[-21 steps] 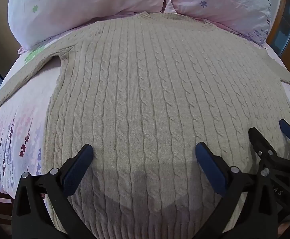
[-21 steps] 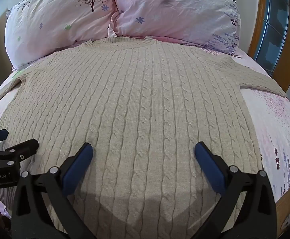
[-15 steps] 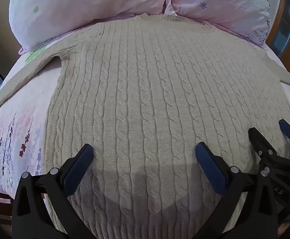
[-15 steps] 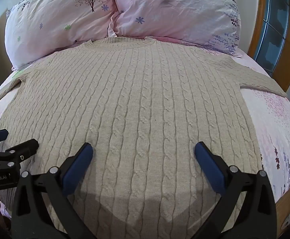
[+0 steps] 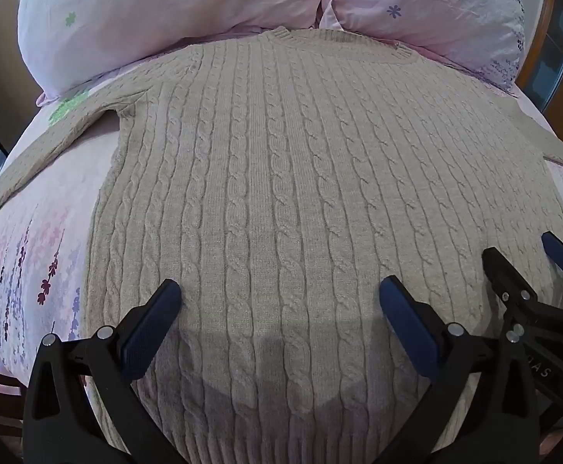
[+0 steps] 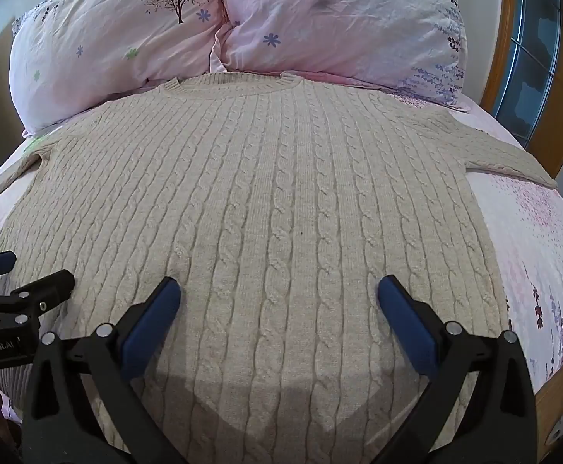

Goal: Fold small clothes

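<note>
Still unfolded, by the look of it — sweater (image 5: 281,193) spread flat across the frame on the bed (image 5: 49,232), neckband at top centre beneath the pillows (image 5: 165,11), every fold left to make. Left gripper (image 5: 279,305) low at bottom centre above the hem, jaws wide apart, nothing between.

Likewise in the right view — right gripper (image 6: 279,301) at bottom centre, jaws spread, empty, sleeve (image 6: 513,158) out toward the right edge.

The left gripper (image 5: 279,301) hangs jaws wide over a beige sweater (image 5: 281,178) spread flat below two pillows (image 5: 173,15).
</note>
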Available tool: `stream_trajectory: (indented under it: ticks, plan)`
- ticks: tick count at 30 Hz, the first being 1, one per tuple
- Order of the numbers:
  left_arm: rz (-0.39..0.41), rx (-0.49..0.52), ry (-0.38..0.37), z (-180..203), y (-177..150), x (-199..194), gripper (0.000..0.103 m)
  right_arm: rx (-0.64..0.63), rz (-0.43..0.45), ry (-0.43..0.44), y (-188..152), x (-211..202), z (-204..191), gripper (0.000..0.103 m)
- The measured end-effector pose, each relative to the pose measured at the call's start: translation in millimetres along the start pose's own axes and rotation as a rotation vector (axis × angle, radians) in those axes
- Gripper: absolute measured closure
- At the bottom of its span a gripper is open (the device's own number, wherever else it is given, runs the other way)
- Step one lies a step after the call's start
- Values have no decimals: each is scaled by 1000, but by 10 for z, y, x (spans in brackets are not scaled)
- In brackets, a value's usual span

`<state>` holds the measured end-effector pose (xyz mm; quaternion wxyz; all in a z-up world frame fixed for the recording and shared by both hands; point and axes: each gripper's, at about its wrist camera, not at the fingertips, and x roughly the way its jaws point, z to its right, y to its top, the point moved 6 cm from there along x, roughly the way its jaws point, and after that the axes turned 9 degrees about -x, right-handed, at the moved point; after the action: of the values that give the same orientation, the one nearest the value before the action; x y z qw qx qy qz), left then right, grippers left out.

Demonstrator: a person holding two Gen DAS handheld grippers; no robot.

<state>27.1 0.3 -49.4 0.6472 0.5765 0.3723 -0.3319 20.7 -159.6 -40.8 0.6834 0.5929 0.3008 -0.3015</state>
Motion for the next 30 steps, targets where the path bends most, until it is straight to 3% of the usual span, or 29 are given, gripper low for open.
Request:
stream_trajectory:
  ticks: [30]
  plan:
    - [5,1,0,0,-2,1,1,10,-2,-10,2,-2,1,2]
